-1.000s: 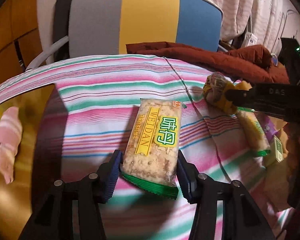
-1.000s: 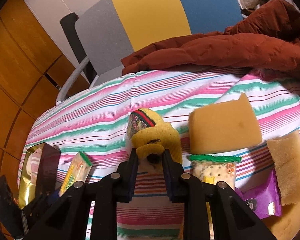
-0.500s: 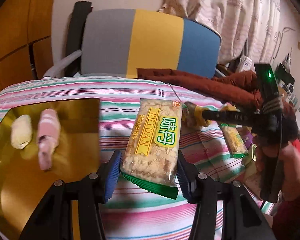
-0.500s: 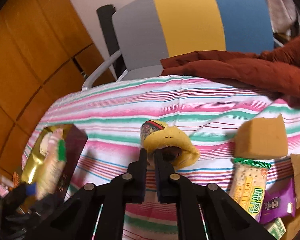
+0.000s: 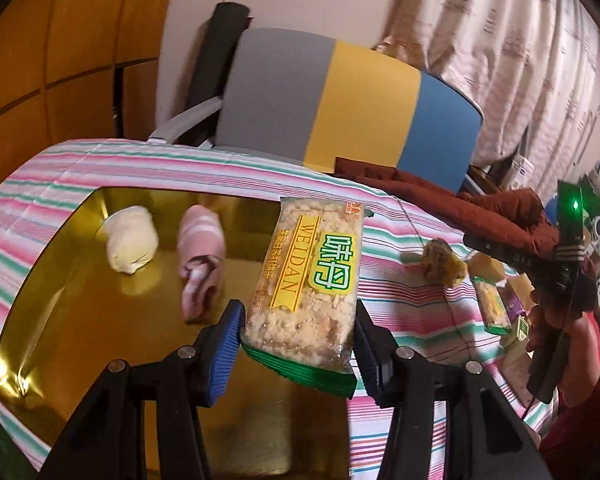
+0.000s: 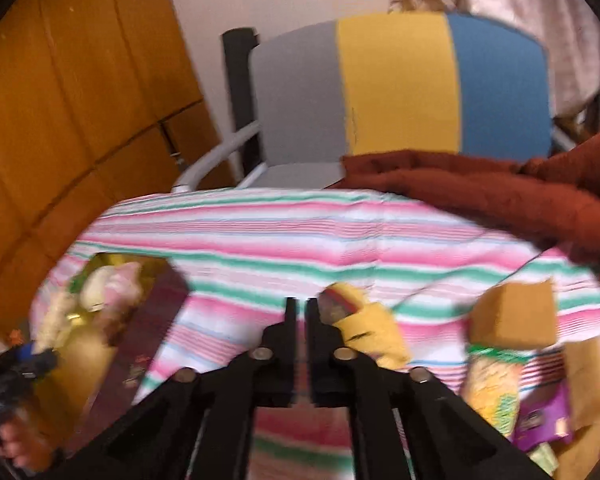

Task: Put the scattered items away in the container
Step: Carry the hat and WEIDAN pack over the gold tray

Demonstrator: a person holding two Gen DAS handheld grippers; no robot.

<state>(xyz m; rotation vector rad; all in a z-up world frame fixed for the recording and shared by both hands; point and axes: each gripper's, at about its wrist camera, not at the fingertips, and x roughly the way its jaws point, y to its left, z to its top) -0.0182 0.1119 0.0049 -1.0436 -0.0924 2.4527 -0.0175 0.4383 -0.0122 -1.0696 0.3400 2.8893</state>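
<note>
- Now the left gripper [image 5: 298,334], jaws clamped on the clear green-ended packet of WEIDAN crackers [image 5: 308,280], hangs above the shiny gold-lined container [image 5: 36,304]; a second ago it was over bare striped cloth, so only the release remains.
- Already inside lie a cream rolled sock [image 5: 131,239] and a pink striped rolled sock [image 5: 200,252].
- Meanwhile the right gripper [image 6: 302,308], jaws nearly together, seems to have let slip the yellow rolled sock [image 6: 364,330], which sits just right of its fingers.
- Probably it needs regrasping.
</note>
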